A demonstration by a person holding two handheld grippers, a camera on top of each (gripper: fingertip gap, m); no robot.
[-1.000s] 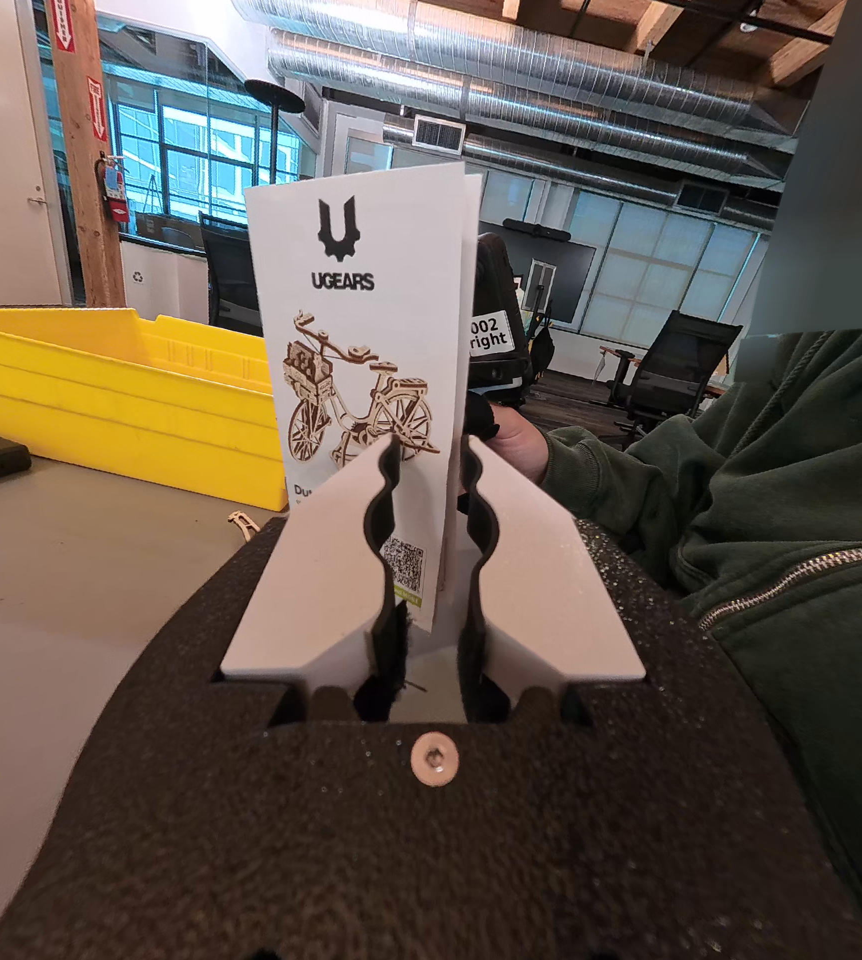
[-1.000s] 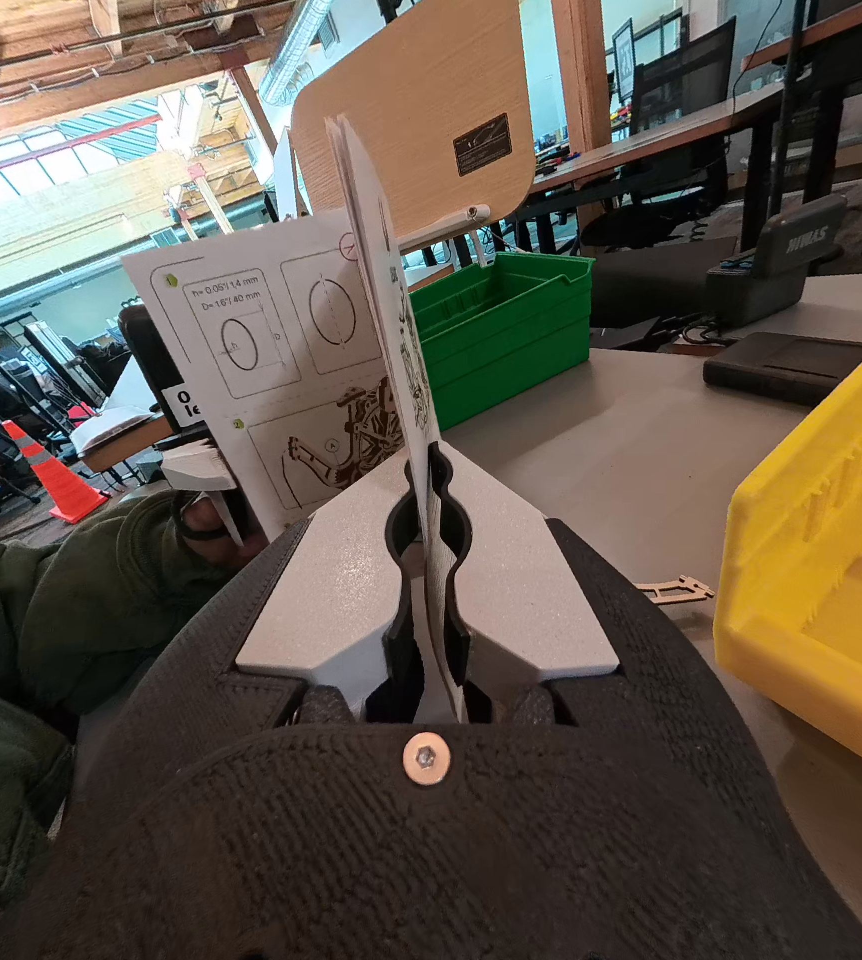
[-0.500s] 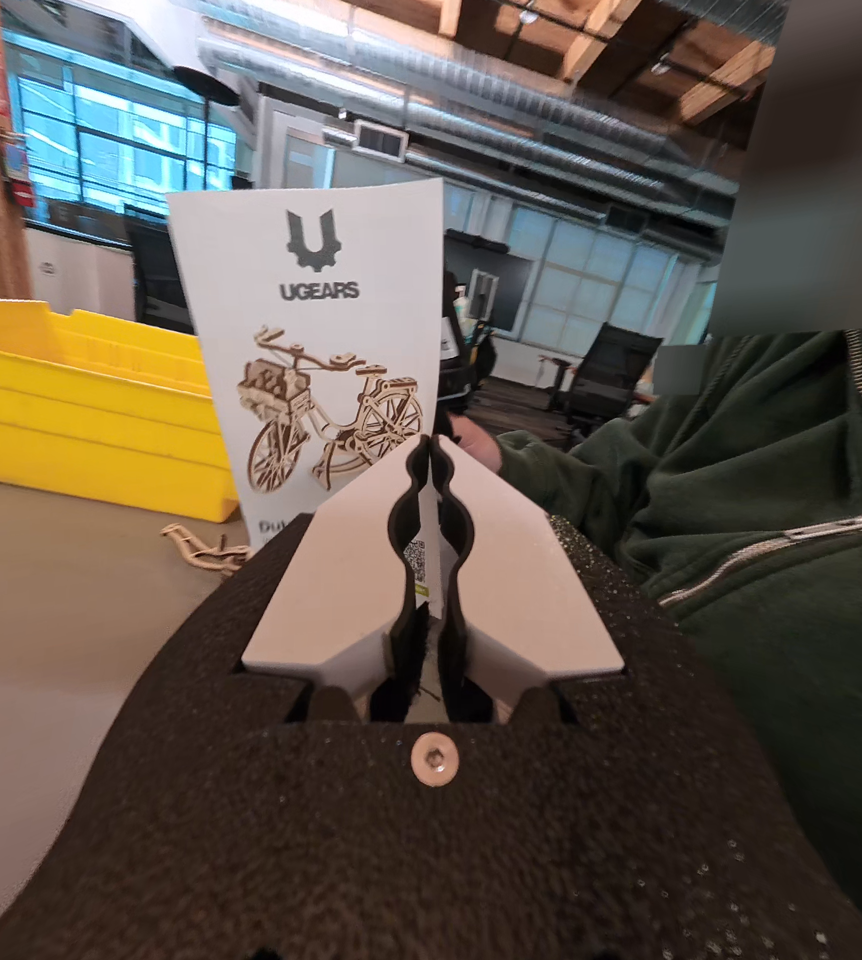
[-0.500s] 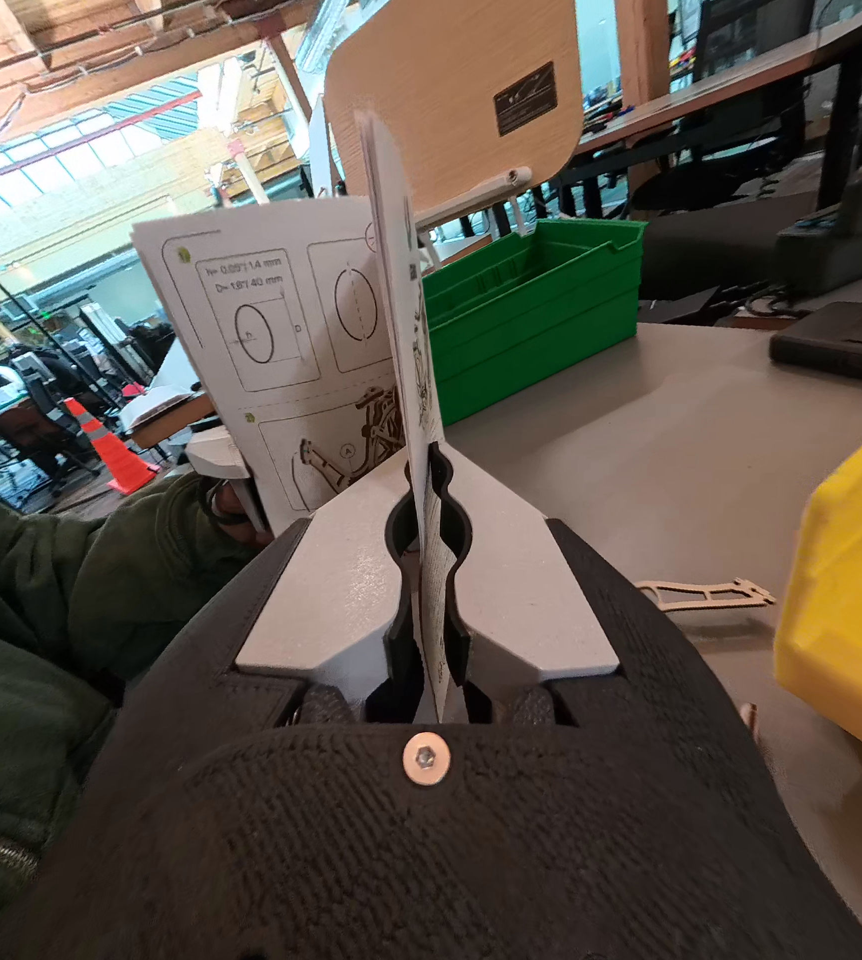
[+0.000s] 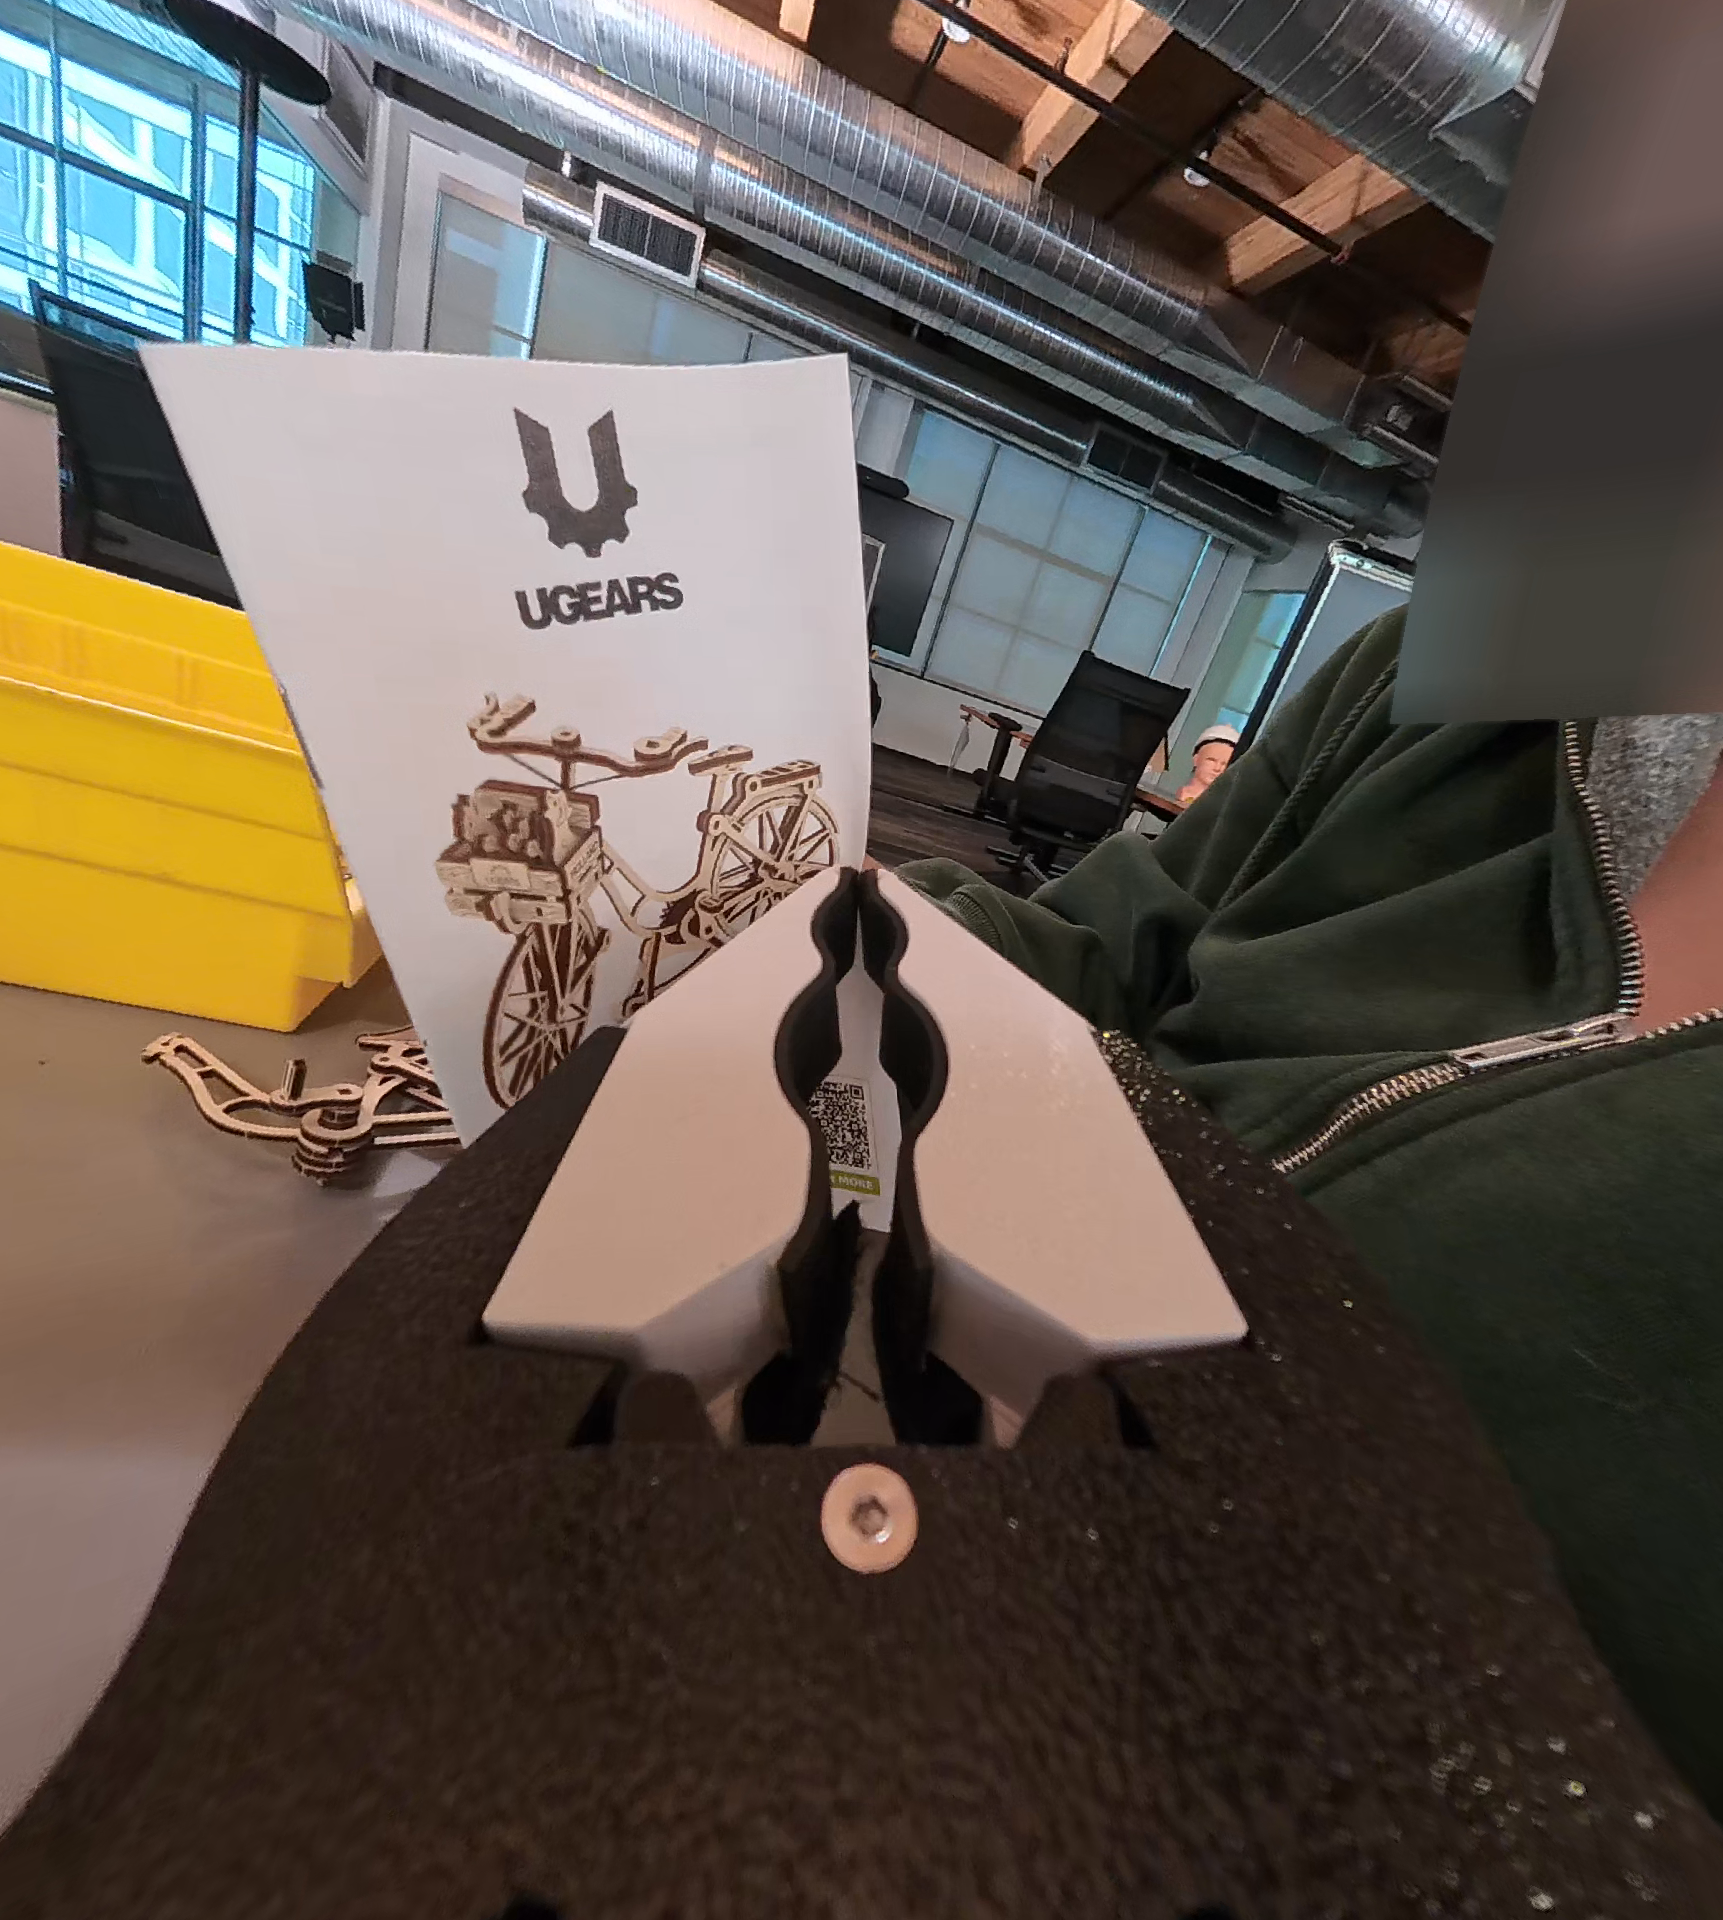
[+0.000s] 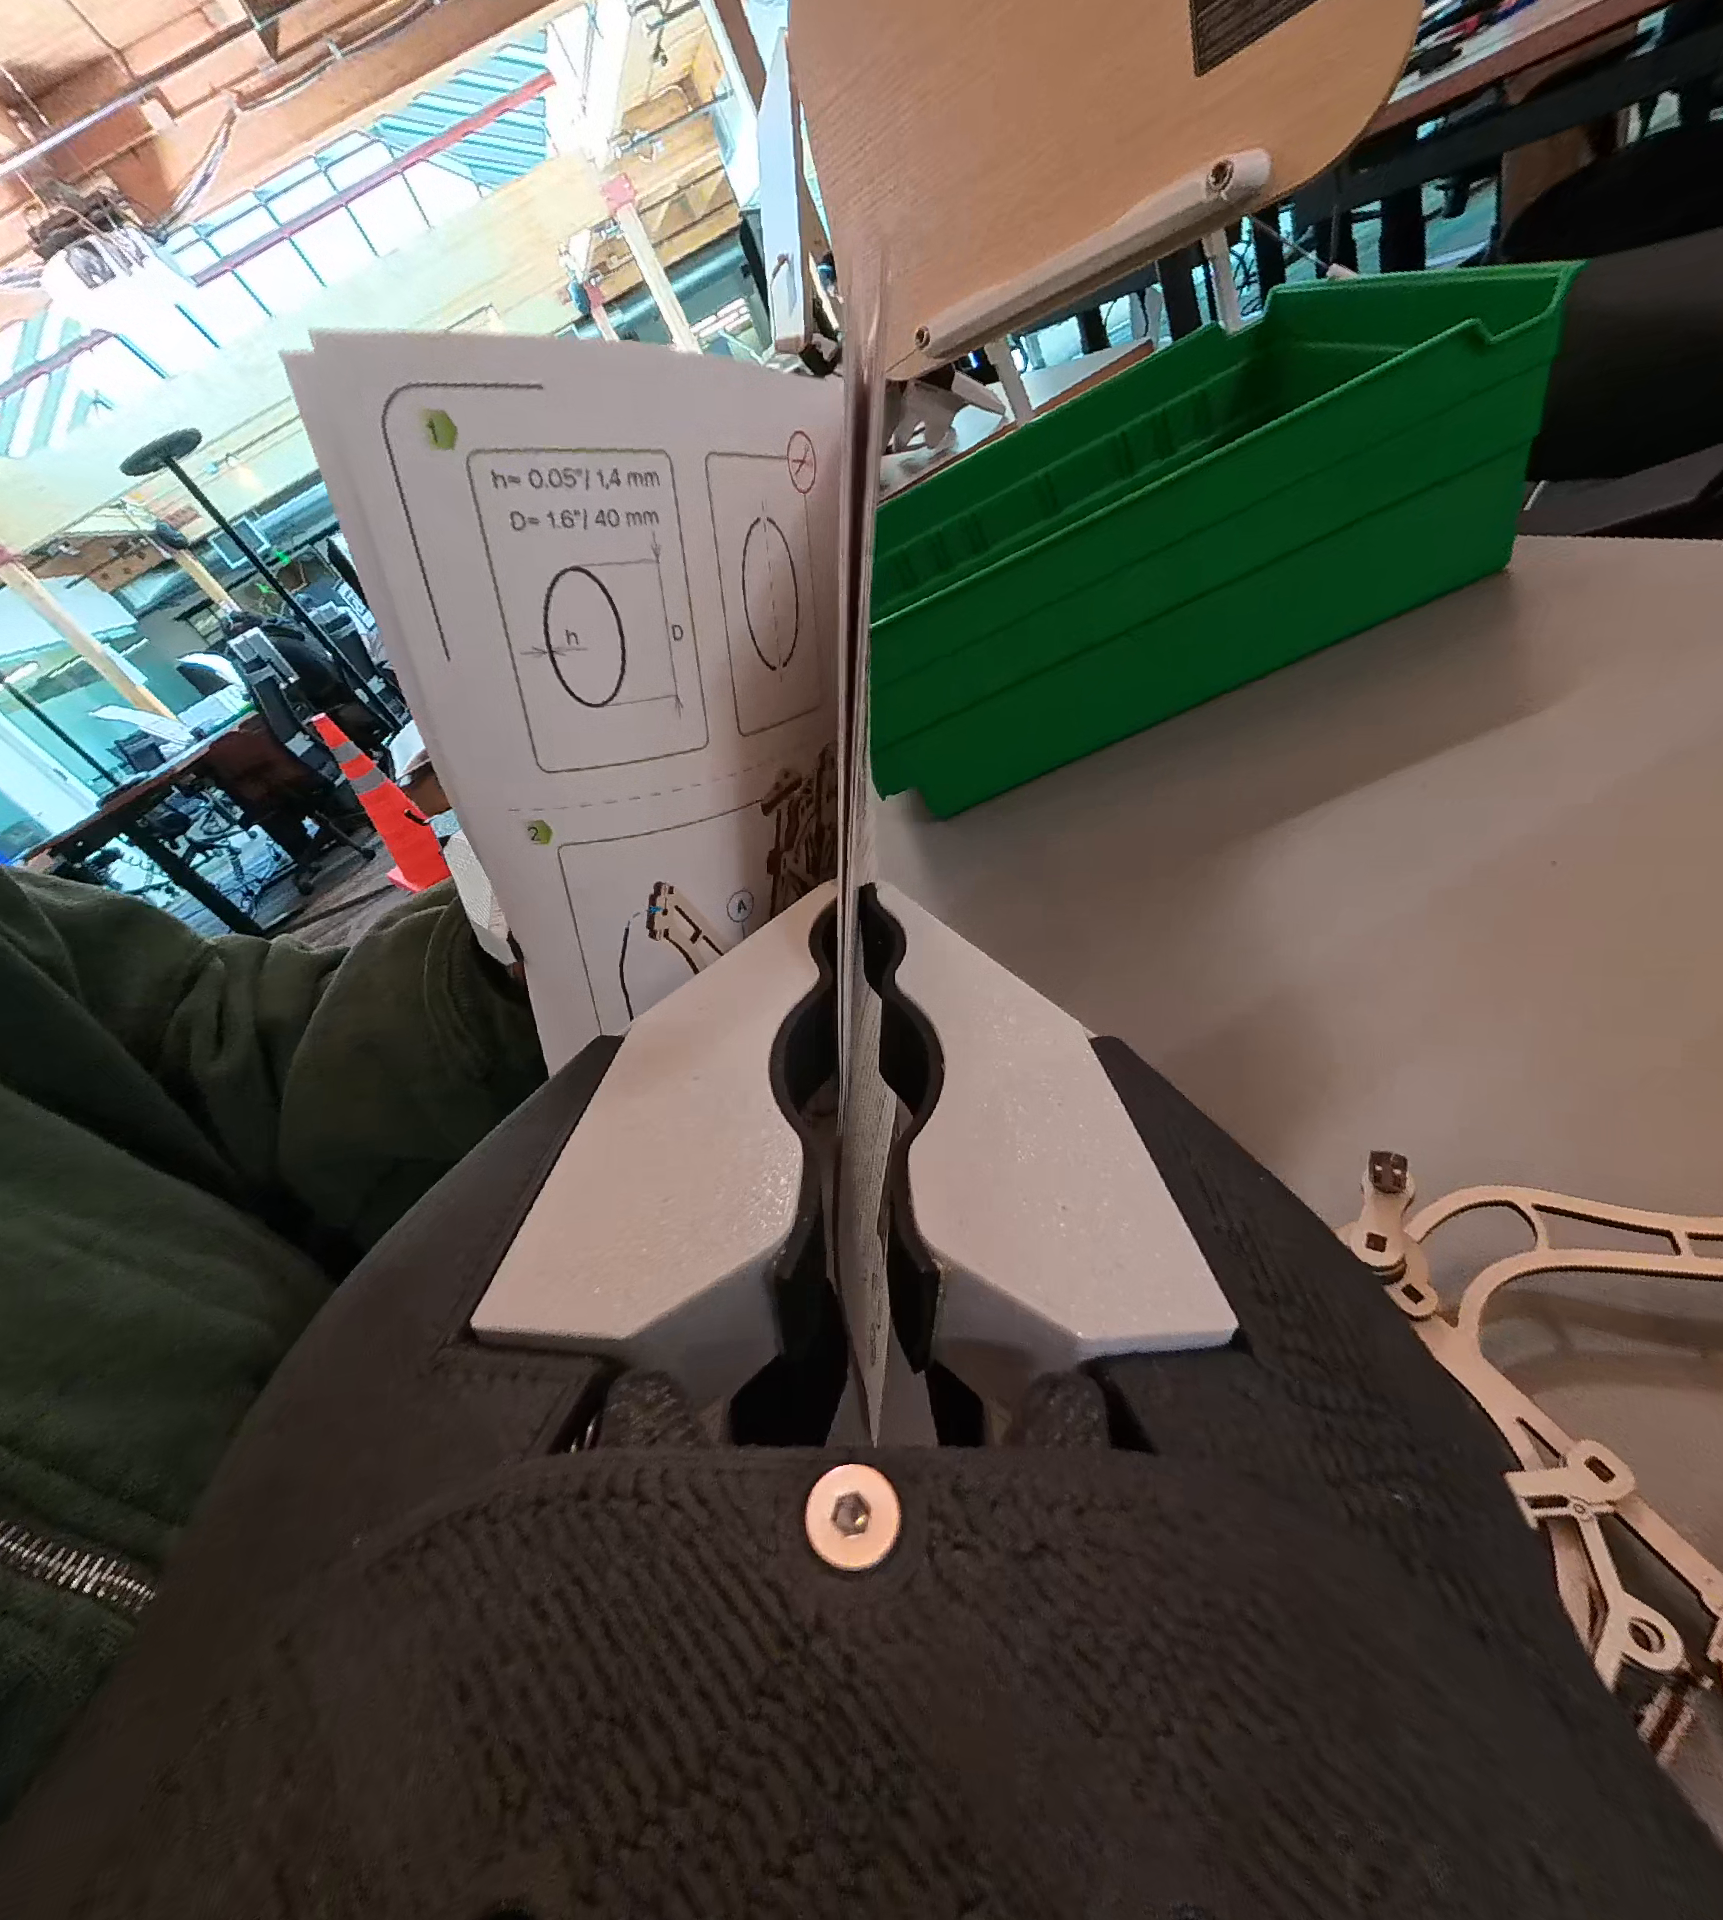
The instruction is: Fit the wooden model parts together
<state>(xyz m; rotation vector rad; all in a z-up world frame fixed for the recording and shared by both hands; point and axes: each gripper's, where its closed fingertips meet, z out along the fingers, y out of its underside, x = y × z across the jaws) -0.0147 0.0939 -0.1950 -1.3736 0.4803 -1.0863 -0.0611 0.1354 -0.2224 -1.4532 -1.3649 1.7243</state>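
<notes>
A white instruction booklet is held upright over the grey table (image 6: 1356, 831), one gripper on each side. My left gripper (image 5: 857, 883) is shut on the lower edge of its cover (image 5: 545, 623), which shows a wooden bicycle picture. My right gripper (image 6: 857, 896) is shut on pages seen edge-on (image 6: 857, 623); an open page with diagrams (image 6: 566, 623) fans out to their left. A flat wooden model frame part lies on the table, left of the booklet in the left wrist view (image 5: 317, 1101) and right of my gripper in the right wrist view (image 6: 1563, 1351).
A yellow bin (image 5: 88, 810) stands on the table at the left. A green bin (image 6: 1200, 561) stands at the far side, behind the booklet. A person in a dark green hoodie (image 5: 1459, 1039) sits close by. A wooden chair back (image 6: 1044, 125) rises behind the green bin. The grippers' ends are close to 6 cm from one another.
My left gripper has closed on the booklet cover. The booklet has opened wider between the two grippers. Both views have shifted, so the wooden frame part now shows more fully.
</notes>
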